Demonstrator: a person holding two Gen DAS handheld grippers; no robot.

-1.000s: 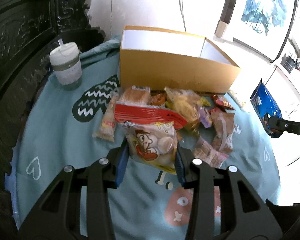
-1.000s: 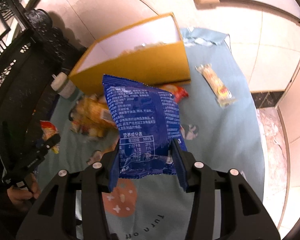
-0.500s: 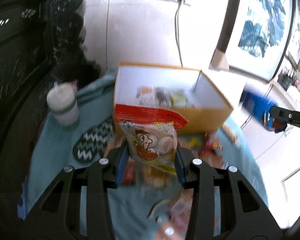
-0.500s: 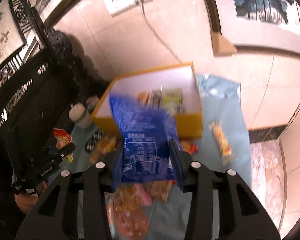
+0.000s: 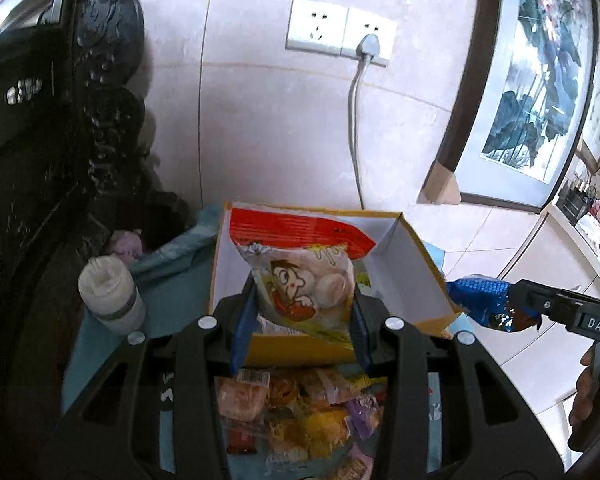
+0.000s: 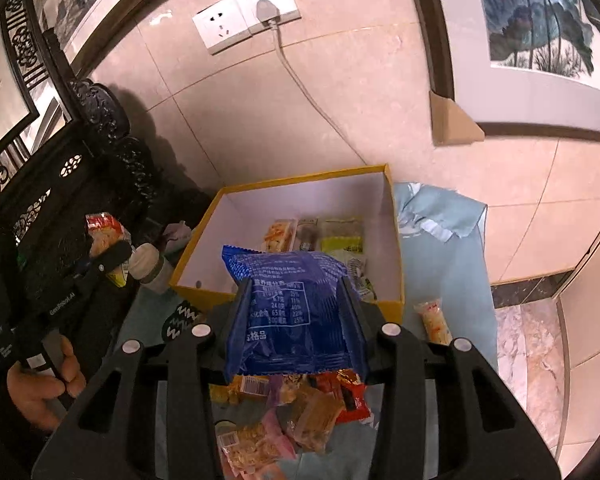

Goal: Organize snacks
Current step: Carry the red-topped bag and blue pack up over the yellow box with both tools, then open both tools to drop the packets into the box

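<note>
Both packets have risen from the snack pile to the yellow box (image 6: 396, 240): left gripper (image 5: 300, 320) fingers clamp the cartoon packet (image 5: 300, 276), right gripper (image 6: 296, 312) fingers the blue packet (image 6: 288, 304).

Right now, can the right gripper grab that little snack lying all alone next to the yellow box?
Probably not yet. The right gripper is already shut on the blue bag, so its jaws are full. The lone snack lies uncovered on the cloth beside the yellow box.

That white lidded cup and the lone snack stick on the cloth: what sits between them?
The yellow cardboard box, shown in the right wrist view between cup and stick.
</note>
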